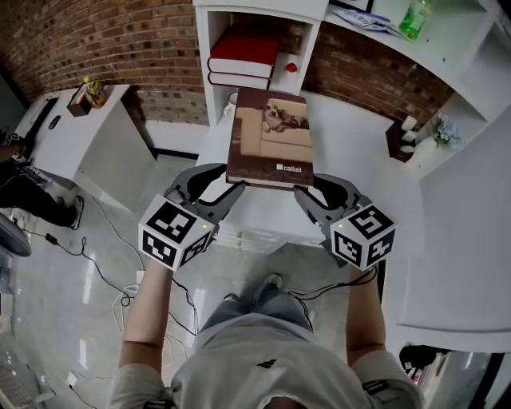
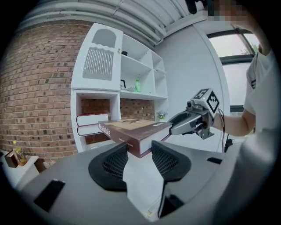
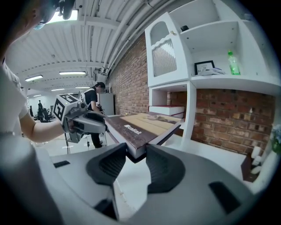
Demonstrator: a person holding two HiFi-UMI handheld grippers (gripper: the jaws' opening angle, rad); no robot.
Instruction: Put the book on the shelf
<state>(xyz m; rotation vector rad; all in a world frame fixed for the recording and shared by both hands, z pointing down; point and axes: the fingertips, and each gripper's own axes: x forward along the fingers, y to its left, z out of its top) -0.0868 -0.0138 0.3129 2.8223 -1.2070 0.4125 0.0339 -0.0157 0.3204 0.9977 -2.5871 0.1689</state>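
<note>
A brown hardback book point(image 1: 270, 136) with a sofa picture on its cover is held flat above the white table point(image 1: 351, 152), in front of the white shelf unit point(image 1: 209, 32). My left gripper point(image 1: 231, 190) is shut on its near left corner, and my right gripper point(image 1: 304, 196) is shut on its near right corner. In the left gripper view the book's corner point(image 2: 136, 132) sits between the black pads of the left gripper point(image 2: 139, 151), with the right gripper point(image 2: 178, 126) beyond. The right gripper view shows the book point(image 3: 145, 125) pinched by the right gripper point(image 3: 137, 154).
Two red-covered books point(image 1: 243, 56) lie stacked in the shelf's lower cubby, with a small red object point(image 1: 291, 67) beside them. A green bottle point(image 1: 415, 17) stands on the upper shelf. A low white side table point(image 1: 88, 144) is at the left, and cables point(image 1: 96, 264) trail on the floor.
</note>
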